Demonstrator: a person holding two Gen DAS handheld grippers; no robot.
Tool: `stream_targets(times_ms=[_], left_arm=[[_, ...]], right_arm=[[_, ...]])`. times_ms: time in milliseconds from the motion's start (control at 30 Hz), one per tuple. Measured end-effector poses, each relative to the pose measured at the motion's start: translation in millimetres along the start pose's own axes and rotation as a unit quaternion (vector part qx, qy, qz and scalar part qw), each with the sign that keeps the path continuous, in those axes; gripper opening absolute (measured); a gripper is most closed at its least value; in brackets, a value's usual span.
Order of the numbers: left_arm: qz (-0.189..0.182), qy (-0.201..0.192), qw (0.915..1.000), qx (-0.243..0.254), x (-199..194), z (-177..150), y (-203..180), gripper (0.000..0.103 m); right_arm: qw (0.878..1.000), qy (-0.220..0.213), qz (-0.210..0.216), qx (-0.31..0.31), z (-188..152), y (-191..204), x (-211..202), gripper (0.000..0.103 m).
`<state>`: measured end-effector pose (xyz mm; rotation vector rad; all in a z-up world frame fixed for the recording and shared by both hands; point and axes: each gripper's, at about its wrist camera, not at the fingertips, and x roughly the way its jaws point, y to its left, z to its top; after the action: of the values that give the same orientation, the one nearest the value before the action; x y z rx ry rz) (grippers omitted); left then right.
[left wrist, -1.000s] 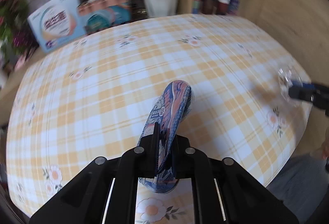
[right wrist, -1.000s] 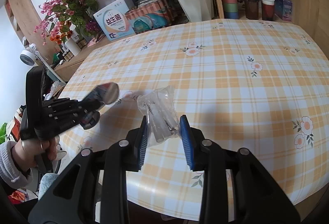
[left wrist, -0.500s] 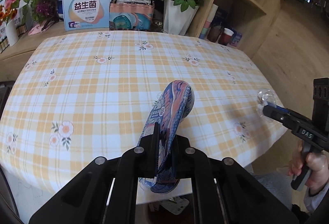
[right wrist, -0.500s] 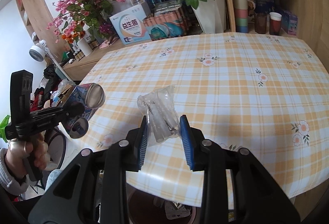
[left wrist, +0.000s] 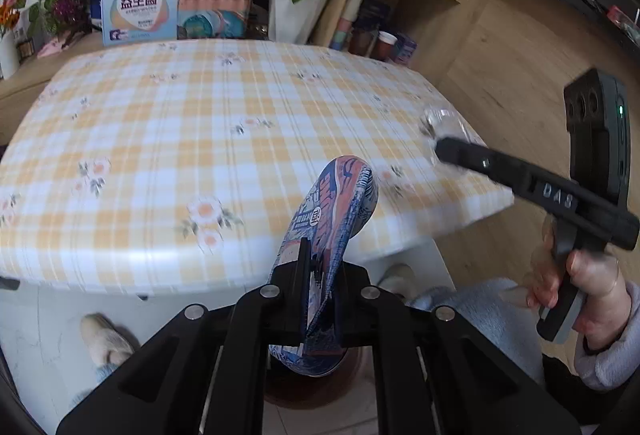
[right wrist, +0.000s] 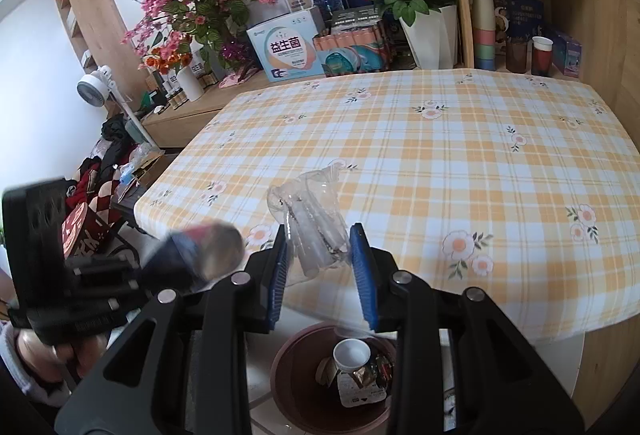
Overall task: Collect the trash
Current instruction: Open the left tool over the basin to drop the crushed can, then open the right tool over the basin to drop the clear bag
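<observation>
Left hand-held gripper [left wrist: 318, 299] is clamped tight on a squashed printed can [left wrist: 332, 231], held off the bench [right wrist: 460, 155] edge. Right hand-held gripper [right wrist: 322, 259] pinches crumpled clear plastic [right wrist: 310, 223] above a brown bin [right wrist: 288, 375] on the floor.

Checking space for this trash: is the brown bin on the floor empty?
No. The brown bin already holds a white cup and wrappers.
</observation>
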<state>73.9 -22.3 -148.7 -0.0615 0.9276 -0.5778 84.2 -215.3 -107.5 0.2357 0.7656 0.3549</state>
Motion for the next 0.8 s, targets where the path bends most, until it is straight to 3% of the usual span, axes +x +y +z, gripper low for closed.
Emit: stream_targets(times_ms=[167, 400, 467, 600, 800], left_arm=[[-0.008, 0.020, 0.9997, 0.011, 4.4, -28.5, -12.7, 0.009], [-0.029, 0.035, 0.9986, 0.026, 9.0, -44.1, -29.0, 0.009], [-0.032, 0.041, 0.9982, 0.031, 12.2, -47.9, -32.3, 0.015], [-0.018, 0.029, 0.9990, 0.030, 7.6, -48.2, -31.0, 0.048], [0.062, -0.054, 0.9965, 0.013, -24.1, -30.5, -12.4, 0.092]], right_arm=[[1.000, -0.003, -0.004, -0.011, -14.4, 11.9, -14.9, 0.033], [1.000, -0.007, -0.008, -0.014, -24.2, 12.0, -29.7, 0.033], [1.000, -0.007, -0.008, -0.012, -26.8, 10.5, -32.1, 0.033], [1.000, 0.000, -0.009, -0.007, -35.3, 6.7, -33.1, 0.033], [1.000, 0.028, -0.013, -0.006, -53.2, 3.2, -21.7, 0.033]])
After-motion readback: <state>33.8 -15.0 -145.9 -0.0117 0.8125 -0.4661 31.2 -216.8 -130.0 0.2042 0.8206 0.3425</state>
